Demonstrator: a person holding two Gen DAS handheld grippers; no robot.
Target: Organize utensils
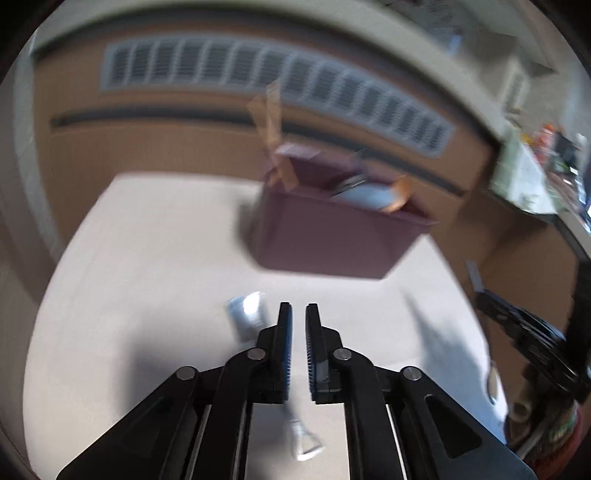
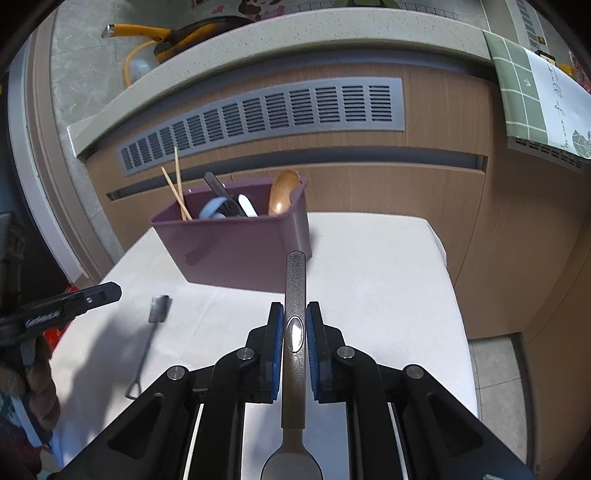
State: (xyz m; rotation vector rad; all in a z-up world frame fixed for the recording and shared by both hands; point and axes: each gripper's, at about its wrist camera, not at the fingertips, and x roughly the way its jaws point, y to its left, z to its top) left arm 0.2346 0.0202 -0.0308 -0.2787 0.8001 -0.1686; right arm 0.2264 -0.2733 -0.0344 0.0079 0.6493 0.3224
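Black jaws of my right gripper (image 2: 295, 332) pinch a metal spoon (image 2: 294, 332) by its handle, aimed at the purple utensil bin (image 2: 236, 251). My left gripper (image 1: 298, 325) hangs nearly closed, empty, above a small metal spatula (image 2: 157, 314) on the white tabletop (image 2: 388, 295), beside wooden cabinets (image 2: 443, 192).

Home kitchen, by every sign. Ahead of the jaws and above: a speckled stone counter edge (image 2: 295, 40) over wood-grain cabinet fronts (image 2: 443, 177) fitted with a long grey slatted vent (image 2: 266, 110). Farther up and left: a yellow-handled pan (image 2: 173, 35) against marbled tile. Upper right: a green checked dish towel (image 2: 532, 88) draped over the counter. Straight ahead, closer in: a purple bin (image 2: 240, 251) of wooden and plastic utensils on a white-covered table (image 2: 388, 277).
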